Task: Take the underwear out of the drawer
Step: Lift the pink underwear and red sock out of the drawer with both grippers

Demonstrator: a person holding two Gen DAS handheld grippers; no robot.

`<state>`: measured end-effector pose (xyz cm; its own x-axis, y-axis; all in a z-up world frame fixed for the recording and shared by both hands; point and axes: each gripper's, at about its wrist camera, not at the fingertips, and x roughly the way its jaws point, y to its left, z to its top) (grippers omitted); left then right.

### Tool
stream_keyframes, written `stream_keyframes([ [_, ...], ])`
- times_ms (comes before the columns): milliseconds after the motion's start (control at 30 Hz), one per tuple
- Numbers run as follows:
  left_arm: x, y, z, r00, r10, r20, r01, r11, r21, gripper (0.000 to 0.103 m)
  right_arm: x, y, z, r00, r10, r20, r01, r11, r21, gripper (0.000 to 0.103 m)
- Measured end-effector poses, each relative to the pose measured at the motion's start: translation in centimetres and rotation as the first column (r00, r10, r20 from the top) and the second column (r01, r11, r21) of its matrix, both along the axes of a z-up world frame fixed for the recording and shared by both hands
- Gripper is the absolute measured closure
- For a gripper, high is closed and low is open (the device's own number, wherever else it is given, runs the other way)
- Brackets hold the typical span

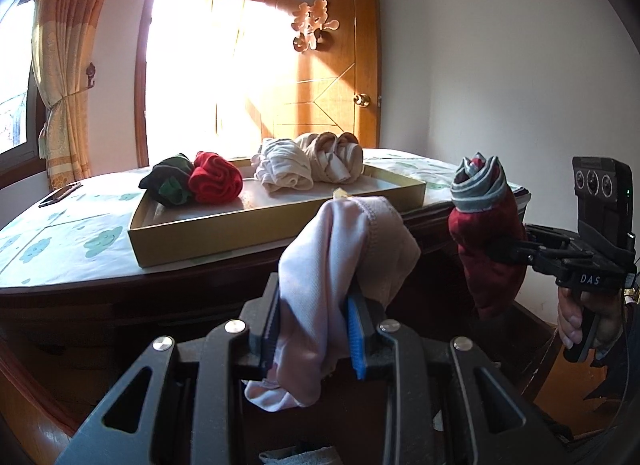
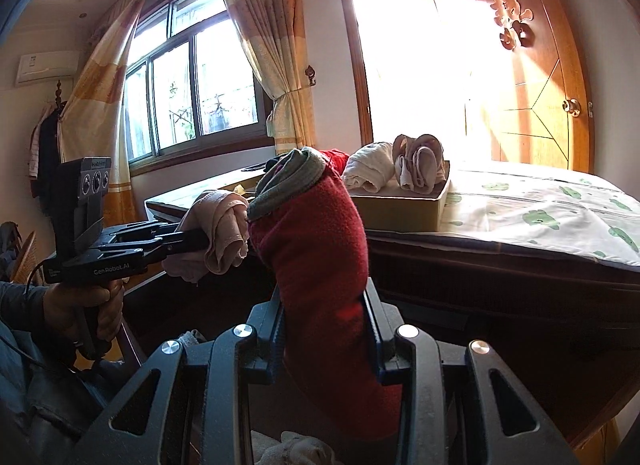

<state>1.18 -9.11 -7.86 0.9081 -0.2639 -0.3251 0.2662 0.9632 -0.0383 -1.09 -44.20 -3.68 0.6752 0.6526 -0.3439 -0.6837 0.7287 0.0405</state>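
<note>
Sunlit bedroom, bench (image 1: pixel 60 241) under a cloud-print cover. Tray (image 1: pixel 240 225) on it holds four rolled garments. Left tongs (image 1: pixel 314 329) clamp a pink roll (image 1: pixel 340 241); right tongs (image 2: pixel 326 333) clamp a red roll (image 2: pixel 316 241). Both rolls held in air, near the bench's front edge.

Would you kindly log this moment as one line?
left gripper: shut on pink underwear | right gripper: shut on red roll | tray: four rolls

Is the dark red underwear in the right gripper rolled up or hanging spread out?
Rolled up. The dark red underwear stands as a tight upright bundle clamped in the right gripper, grey waistband coiled at its top.
</note>
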Motion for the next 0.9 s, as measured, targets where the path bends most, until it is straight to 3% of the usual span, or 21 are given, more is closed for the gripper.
stream_keyframes([
  [300, -0.15, 0.09, 0.13, 1.000, -0.002, 0.017, 0.002, 1.000, -0.006, 0.076, -0.65, -0.29, 0.27, 0.999, -0.002, 0.048, 0.001, 1.000, 0.023, 0.067],
  [900, -0.08, 0.43, 0.54, 1.000, -0.016, 0.024, 0.017, 0.999, -0.041, 0.076, -0.80, 0.00, 0.32, 0.998, -0.005, 0.065, 0.004, 1.000, 0.009, 0.067],
])
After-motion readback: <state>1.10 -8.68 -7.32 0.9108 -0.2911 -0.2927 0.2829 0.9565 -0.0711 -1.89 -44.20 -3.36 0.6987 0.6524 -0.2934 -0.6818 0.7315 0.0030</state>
